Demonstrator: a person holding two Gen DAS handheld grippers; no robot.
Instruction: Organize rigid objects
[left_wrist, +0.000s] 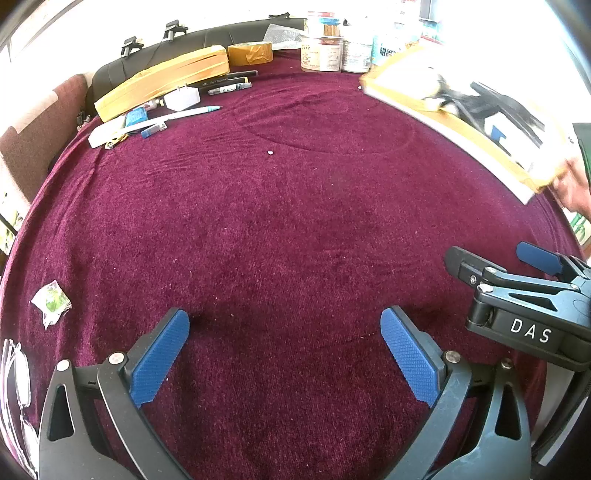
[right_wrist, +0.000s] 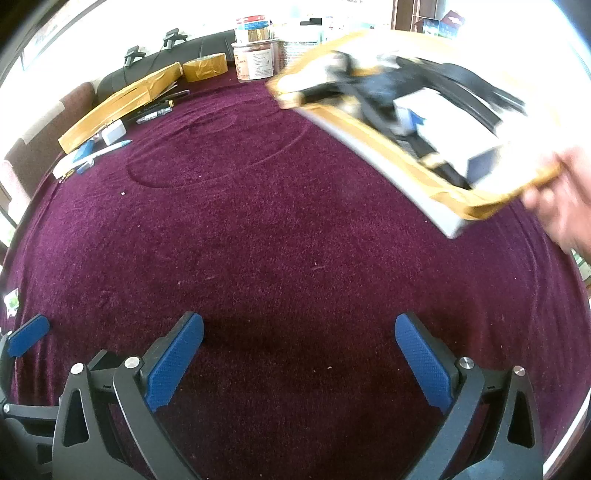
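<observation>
Both tools, left tool and right tool, gape wide and empty above the table. Beyond them, a hand carries a tilted tray of blurred rigid objects: seemingly stiff, light; grip flat sides.

Bright daylight — blown-out far edges, fisheye bending, motion-blurred tray.

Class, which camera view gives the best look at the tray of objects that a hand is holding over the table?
The right wrist view: the tray fills the upper right, tilted, its blurred black and white contents and the bare hand at its corner visible. The left wrist view shows it smaller, at the right edge, with only part of the hand.
</observation>
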